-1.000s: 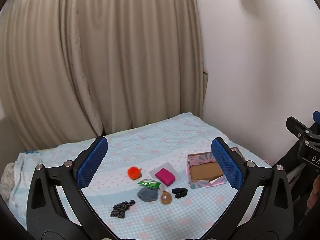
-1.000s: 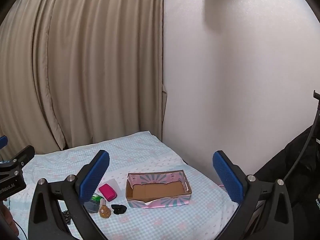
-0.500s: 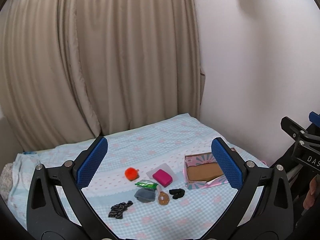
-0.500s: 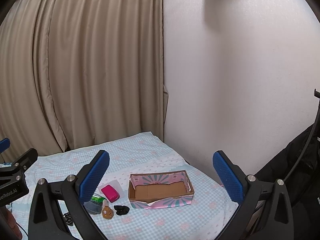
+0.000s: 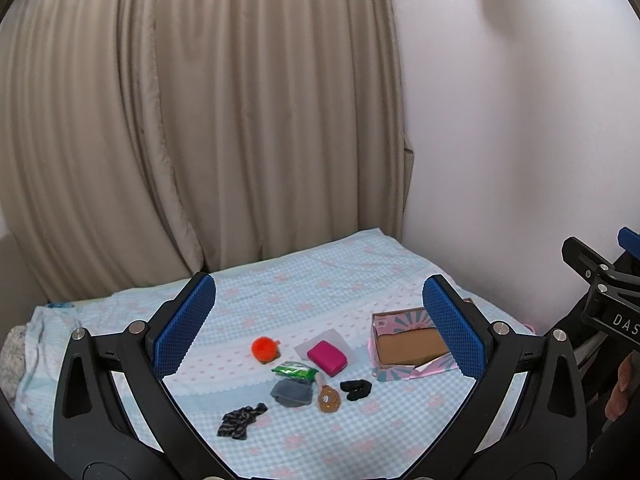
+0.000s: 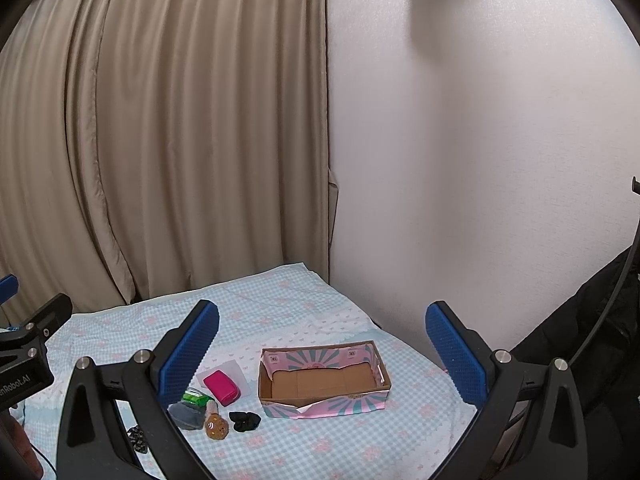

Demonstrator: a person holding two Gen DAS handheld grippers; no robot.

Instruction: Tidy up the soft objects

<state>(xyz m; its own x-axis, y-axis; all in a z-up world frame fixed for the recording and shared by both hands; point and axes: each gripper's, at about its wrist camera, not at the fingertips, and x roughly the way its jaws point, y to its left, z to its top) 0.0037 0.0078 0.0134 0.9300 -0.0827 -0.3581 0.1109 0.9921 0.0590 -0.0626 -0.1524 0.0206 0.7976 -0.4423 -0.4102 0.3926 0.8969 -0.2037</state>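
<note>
Several small soft objects lie on a light blue checked bed cover (image 5: 304, 288): an orange pom-pom (image 5: 264, 349), a magenta pouch (image 5: 326, 357), a green packet (image 5: 295, 370), a grey cloth (image 5: 292, 393), a brown cookie plush (image 5: 329, 401), a black scrunchie (image 5: 355, 389) and a dark patterned cloth (image 5: 240, 421). An open pink-and-teal cardboard box (image 6: 322, 379) sits to their right, empty. My left gripper (image 5: 320, 320) and right gripper (image 6: 322, 344) are both open, empty, held high above the bed. The pouch (image 6: 221, 387) and scrunchie (image 6: 245, 420) show in the right wrist view too.
Beige curtains (image 5: 200, 120) hang behind the bed and a white wall (image 6: 480, 160) stands on the right. A dark garment (image 6: 592, 340) is at the right edge. A rumpled cloth (image 5: 16, 352) lies at the bed's left end.
Both grippers have shifted slightly; the objects and box sit a little lower and more central in the views. Nothing was taken hold of.
</note>
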